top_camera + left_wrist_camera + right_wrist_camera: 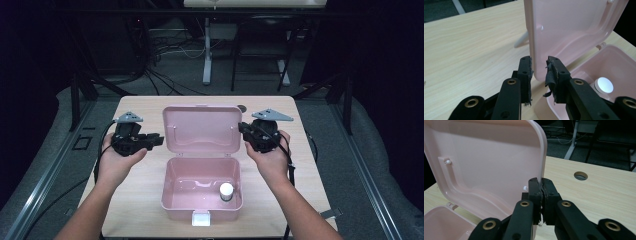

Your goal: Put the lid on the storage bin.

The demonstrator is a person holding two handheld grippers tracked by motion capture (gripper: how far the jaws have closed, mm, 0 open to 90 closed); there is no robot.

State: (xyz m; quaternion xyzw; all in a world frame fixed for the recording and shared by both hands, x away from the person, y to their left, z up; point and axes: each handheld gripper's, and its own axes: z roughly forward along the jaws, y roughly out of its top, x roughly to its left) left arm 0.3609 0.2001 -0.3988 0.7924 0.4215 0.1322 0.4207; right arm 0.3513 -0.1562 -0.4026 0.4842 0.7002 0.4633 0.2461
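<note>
Pink plastic hinged box (202, 200) stands open, lid (202, 127) upright, white-capped small jar (226, 191) inside. Right gripper (541, 185) pinches the lid edge; left gripper (539, 65) jaws parted around its other edge, not pressing.

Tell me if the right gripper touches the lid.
Touching: in the right gripper view the right gripper is clamped on the lid edge.

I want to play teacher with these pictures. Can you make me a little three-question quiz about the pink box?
1. True or false: the box lid stands open.
2. What is in the box? A) white-capped jar B) spoon C) nothing
3. Which gripper pinches the lid's edge?

Key:
1. True.
2. A, the jar sits near the front right corner.
3. The right gripper; the left gripper has open jaws around the other edge, not pressing.
</note>
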